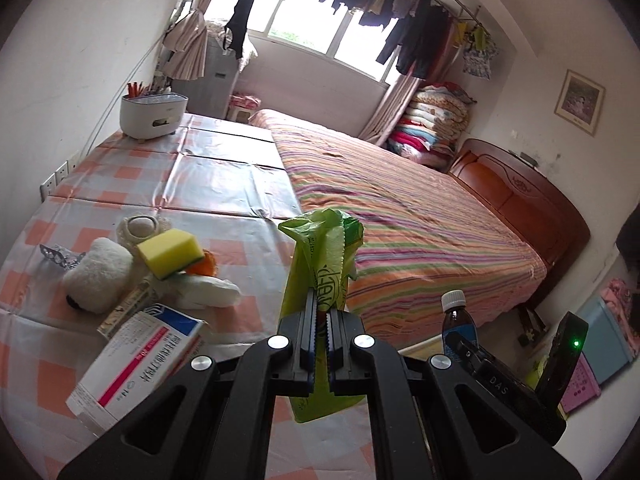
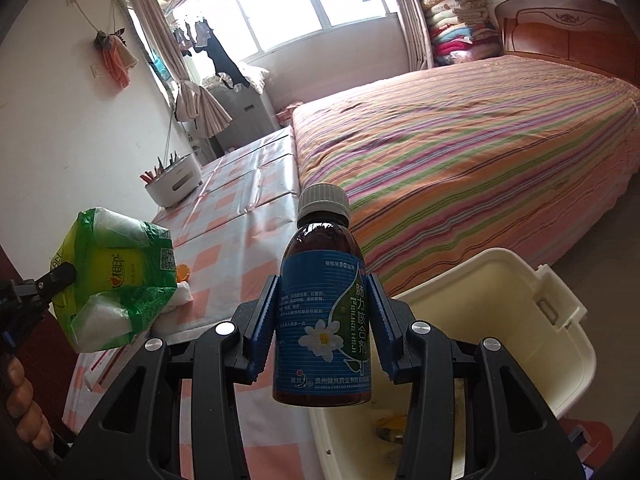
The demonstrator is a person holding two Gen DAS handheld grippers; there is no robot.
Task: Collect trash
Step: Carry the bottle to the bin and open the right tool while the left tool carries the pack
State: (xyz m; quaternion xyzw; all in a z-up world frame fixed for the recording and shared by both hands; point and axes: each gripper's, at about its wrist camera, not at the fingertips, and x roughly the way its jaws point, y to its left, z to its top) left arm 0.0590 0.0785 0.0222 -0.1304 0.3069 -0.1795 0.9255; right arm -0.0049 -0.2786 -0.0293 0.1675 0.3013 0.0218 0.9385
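My left gripper (image 1: 321, 305) is shut on a green tissue packet (image 1: 320, 252), held upright above the table's right edge; the packet also shows in the right wrist view (image 2: 116, 276). My right gripper (image 2: 324, 300) is shut on a brown medicine bottle with a blue label (image 2: 323, 320) and a white cap, held upright over the near rim of a cream plastic bin (image 2: 500, 320). The bottle also shows in the left wrist view (image 1: 456, 316), to the right of the packet. On the checked tablecloth (image 1: 200, 184) lie a medicine box (image 1: 136, 364), a yellow sponge (image 1: 170, 252) and white wads.
A white utensil holder (image 1: 154, 114) stands at the table's far end by the wall. A bed with a striped cover (image 1: 400, 216) lies along the table's right side. Something yellow lies at the bin's bottom (image 2: 390, 426). Boxes stand on the floor at right (image 1: 604, 340).
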